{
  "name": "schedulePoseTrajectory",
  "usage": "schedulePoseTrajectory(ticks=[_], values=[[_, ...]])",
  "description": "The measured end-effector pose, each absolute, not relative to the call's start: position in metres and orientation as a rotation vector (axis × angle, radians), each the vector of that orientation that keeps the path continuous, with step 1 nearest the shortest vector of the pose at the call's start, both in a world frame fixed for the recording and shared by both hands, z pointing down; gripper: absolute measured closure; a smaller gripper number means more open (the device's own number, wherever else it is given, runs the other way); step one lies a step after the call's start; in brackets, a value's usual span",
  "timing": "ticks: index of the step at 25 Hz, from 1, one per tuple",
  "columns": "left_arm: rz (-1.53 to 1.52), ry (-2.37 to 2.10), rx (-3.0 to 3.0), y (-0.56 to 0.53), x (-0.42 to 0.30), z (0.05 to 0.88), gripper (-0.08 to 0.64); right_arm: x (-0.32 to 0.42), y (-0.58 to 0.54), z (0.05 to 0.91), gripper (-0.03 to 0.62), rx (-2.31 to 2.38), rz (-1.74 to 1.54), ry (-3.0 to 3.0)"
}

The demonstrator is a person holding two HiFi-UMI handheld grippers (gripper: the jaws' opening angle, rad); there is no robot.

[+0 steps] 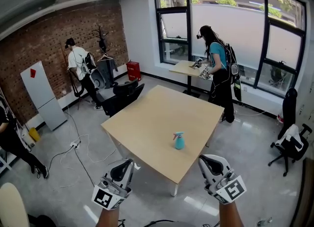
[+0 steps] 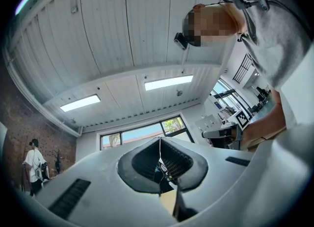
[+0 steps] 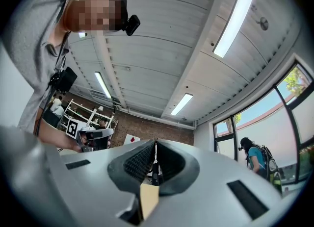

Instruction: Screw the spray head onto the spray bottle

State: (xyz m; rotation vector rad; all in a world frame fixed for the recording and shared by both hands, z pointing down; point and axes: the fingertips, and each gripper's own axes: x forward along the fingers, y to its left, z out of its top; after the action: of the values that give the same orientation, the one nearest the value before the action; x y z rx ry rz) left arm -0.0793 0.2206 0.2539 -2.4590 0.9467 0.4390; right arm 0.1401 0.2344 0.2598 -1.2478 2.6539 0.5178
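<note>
Spray bottle [image 1: 179, 141] upright on surface [image 1: 142, 123], spray head [image 1: 177, 135] atop.
Left hand-held gripper [image 1: 126, 162], right hand-held gripper [image 1: 205, 159]: jaws together, empty, well apart from it.

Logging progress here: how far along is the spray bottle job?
Done: the spray head sits atop the teal spray bottle, upright on the table; its tightness can't be judged. In hand: nothing; the left gripper and right gripper are shut, empty, away from the bottle. Left: possibly only tightening.
</note>
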Motion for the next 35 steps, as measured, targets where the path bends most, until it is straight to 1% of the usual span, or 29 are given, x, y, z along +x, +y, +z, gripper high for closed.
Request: schedulePoseTrajectory(ticks=[7,19,25,30,35], values=[[0.442,0.897,-2.519,0.2,-0.084,0.267,0.555,0.129,0.224,0.273,0.584,-1.292,0.476,2.658],[0.505,0.8,-2.639,0.16,-0.119,0.3,0.555,0.074,0.193,0.297,0.583,-1.379,0.45,2.7],[0.524,0.759,-2.715,0.134,-0.108,0.315,0.555,0.072,0.167,0.305,0.58,-1.415,0.42,2.72],[0.502,0.783,-2.757,0.089,-0.091,0.335,0.555,0.082,0.119,0.321,0.567,-1.381,0.367,2.761],[0.46,0.789,-2.799,0.047,-0.055,0.356,0.555,0.106,0.065,0.336,0.529,-1.306,0.307,2.814]])
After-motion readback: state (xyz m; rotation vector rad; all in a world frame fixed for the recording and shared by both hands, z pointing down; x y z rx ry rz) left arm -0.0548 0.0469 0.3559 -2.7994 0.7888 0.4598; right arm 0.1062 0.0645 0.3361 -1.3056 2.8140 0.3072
